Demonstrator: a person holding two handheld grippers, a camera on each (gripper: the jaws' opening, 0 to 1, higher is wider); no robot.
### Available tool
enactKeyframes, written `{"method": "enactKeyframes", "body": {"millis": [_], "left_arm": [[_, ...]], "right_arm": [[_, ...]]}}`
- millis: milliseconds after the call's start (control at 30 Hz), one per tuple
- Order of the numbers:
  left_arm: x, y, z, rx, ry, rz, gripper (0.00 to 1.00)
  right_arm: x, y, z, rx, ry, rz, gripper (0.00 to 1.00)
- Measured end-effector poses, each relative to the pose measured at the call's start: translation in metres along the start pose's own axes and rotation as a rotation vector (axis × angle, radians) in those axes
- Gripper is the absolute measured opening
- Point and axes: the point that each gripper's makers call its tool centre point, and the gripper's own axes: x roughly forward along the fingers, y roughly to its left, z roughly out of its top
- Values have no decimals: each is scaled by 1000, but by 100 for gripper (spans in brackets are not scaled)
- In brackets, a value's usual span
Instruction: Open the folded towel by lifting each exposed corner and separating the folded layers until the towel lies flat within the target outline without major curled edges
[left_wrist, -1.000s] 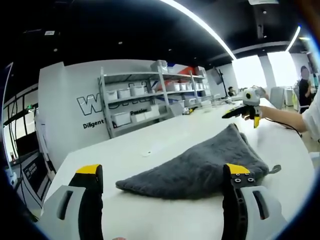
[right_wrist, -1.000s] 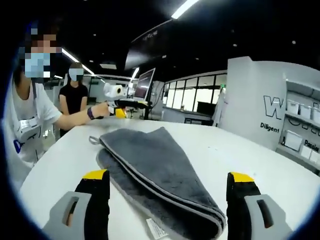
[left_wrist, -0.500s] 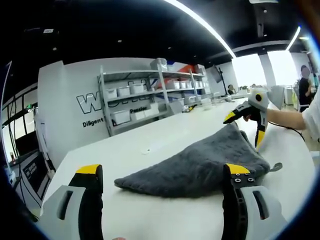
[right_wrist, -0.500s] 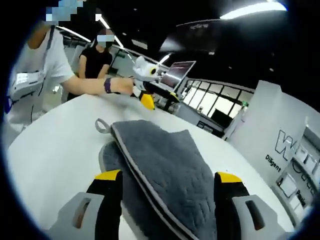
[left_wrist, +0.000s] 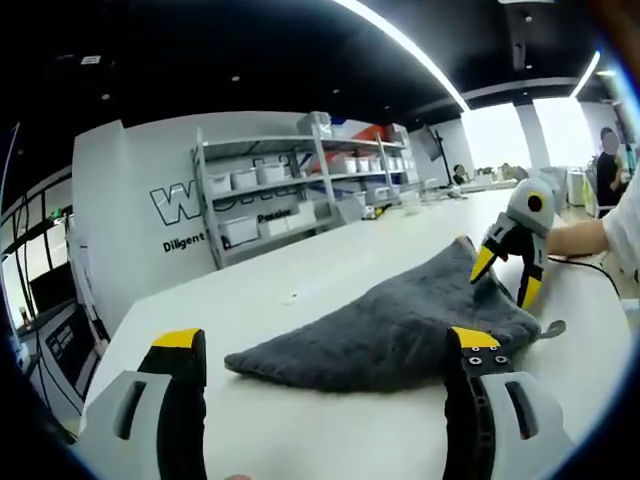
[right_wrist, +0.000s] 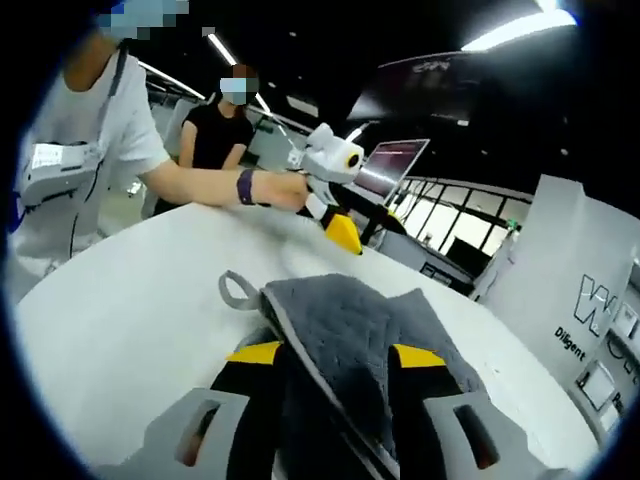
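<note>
I bring right gripper (right_wrist: 335, 355) down astride grey towel (left_wrist: 390, 325) corner, jaws part-open, nothing pinched yet (aiming to peel top layer); left gripper (left_wrist: 325, 345) wide open, empty, waiting; towel folded on white table (left_wrist: 300, 440).

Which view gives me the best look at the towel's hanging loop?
The right gripper view: the hanging loop lies close, fully outlined on the white table at a corner of the grey towel, just ahead of the right gripper. The left gripper view shows the loop small at the towel's far edge.
</note>
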Motion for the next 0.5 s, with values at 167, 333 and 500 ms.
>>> {"method": "enactKeyframes", "body": {"millis": [167,333,500], "left_arm": [[0,0,-1,2,2,-2,98],[0,-1,-3,3,11,-2,98],[0,-3,-4,2,13,-3,98]], "right_arm": [[5,6,-8,-13,32,18,32],[8,11,-11,-32,51,31,25],[9,16,-14,16,65,53,14]]}}
